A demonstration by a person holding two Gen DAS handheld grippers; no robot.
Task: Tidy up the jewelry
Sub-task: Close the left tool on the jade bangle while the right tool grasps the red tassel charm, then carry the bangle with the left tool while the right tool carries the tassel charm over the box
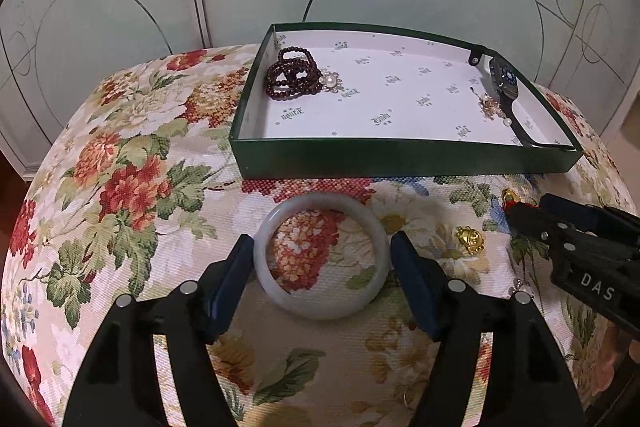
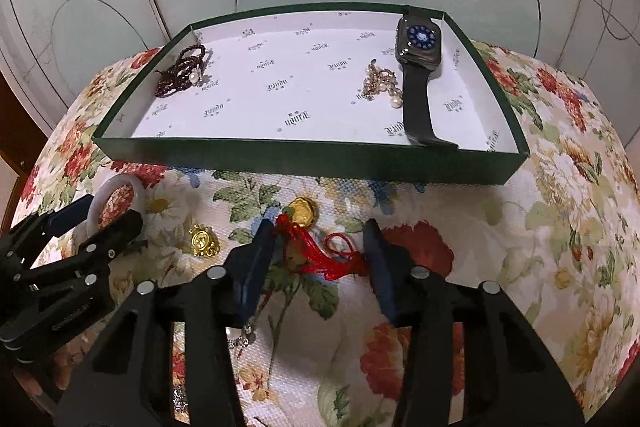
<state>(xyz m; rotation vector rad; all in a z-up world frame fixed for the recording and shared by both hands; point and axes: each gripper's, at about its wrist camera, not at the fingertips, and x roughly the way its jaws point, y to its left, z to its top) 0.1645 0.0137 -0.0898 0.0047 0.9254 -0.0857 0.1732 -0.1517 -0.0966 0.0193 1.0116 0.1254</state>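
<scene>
left wrist view: left gripper (image 1: 322,263) straddles a pale jade bangle (image 1: 322,255) flat on the floral cloth (image 1: 132,163), pads at its sides, contact unclear. right gripper (image 2: 320,247) half spread around a red-corded gold charm (image 2: 308,239), not clamped. gold pendant (image 2: 203,239) lies between the grippers. beyond, green box (image 2: 304,159) holds dark bead bracelet (image 2: 182,69), pearl earrings (image 2: 382,85), smartwatch (image 2: 418,45).

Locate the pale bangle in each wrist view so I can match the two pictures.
Left wrist view: the bangle lies low in the centre on the floral cloth, between the left gripper fingers.
Right wrist view: the bangle is at the left edge, partly hidden by the left gripper.
Shared landmark: the green box, beyond the bangle in both views.
</scene>
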